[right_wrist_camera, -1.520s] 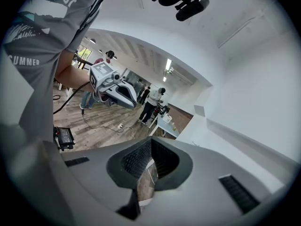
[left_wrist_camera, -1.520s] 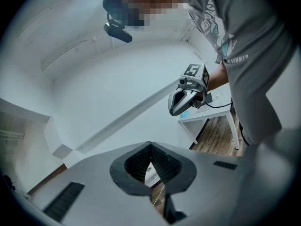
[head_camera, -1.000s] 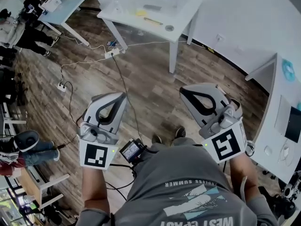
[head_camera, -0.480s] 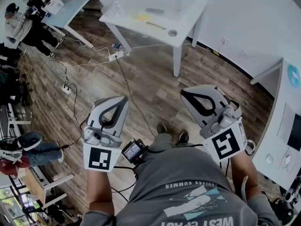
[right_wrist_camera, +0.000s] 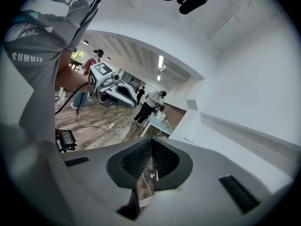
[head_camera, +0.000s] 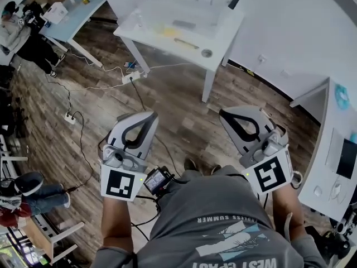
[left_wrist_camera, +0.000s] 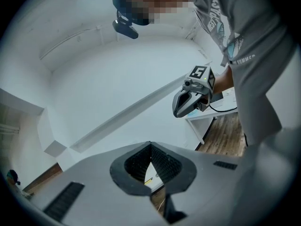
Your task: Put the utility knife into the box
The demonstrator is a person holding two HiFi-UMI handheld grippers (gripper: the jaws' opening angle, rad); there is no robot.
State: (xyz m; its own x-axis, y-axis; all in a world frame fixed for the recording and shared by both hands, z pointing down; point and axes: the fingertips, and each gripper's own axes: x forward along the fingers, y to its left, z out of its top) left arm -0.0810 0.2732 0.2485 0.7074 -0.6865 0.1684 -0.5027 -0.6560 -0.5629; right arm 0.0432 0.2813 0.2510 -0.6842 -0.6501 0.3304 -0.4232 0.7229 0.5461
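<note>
Both grippers are held at waist height over the wooden floor, well short of the white table (head_camera: 223,32). My left gripper (head_camera: 146,116) is shut with nothing in it, and its jaw tips meet in the left gripper view (left_wrist_camera: 151,145). My right gripper (head_camera: 223,115) is also shut and empty (right_wrist_camera: 151,141). On the table lies a slim yellow and dark thing (head_camera: 186,43), probably the utility knife. Behind it stands a faint clear box (head_camera: 187,13), which is hard to make out.
The table also holds a small round thing (head_camera: 207,53), a yellow scrap (head_camera: 167,31) and a dark thing (head_camera: 234,1). Cables and power strips (head_camera: 133,77) trail over the floor. People sit at the left by a blue table (head_camera: 72,10). Another white desk (head_camera: 334,144) is at the right.
The head view has shifted a little and the grippers sit slightly higher in it, toward the table. Both stay shut and empty.
</note>
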